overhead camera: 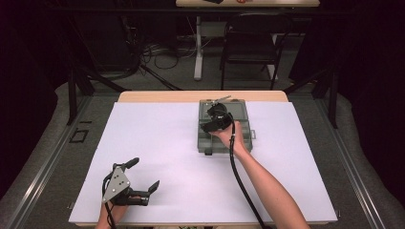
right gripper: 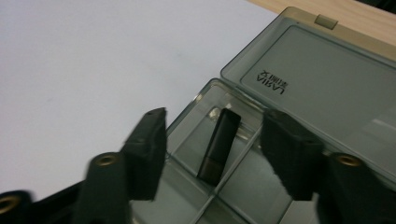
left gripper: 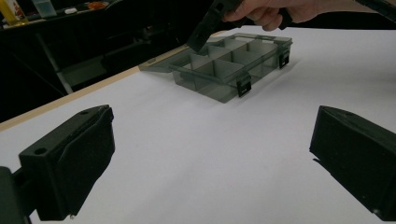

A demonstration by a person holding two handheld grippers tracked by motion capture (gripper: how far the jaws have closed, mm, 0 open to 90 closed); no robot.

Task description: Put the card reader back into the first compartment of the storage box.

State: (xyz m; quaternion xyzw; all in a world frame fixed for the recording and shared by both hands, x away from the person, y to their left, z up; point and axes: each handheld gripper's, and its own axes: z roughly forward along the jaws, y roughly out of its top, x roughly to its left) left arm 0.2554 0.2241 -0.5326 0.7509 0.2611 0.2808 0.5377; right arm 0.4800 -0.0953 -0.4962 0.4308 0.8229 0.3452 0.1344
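A smoky clear compartment box (overhead camera: 241, 138) lies open on the white sheet, its lid (right gripper: 327, 93) folded back toward the table's far edge. A small black stick-shaped part (right gripper: 217, 151) lies in a corner compartment. My right gripper (right gripper: 215, 122) hovers over that compartment with its jaws apart, one on each side of the part and not touching it. In the high view the right gripper (overhead camera: 211, 125) is above the box's left half. My left gripper (overhead camera: 145, 173) rests near the front left of the sheet, open and empty, its pads (left gripper: 74, 163) wide apart and facing the box (left gripper: 224, 70).
The white sheet (overhead camera: 167, 143) covers most of the wooden table (overhead camera: 200, 96). Behind the table stand a dark folding chair (overhead camera: 250, 47), a white table leg (overhead camera: 198, 47) and floor cables. The right gripper's cable (overhead camera: 239, 176) trails along the forearm to the front edge.
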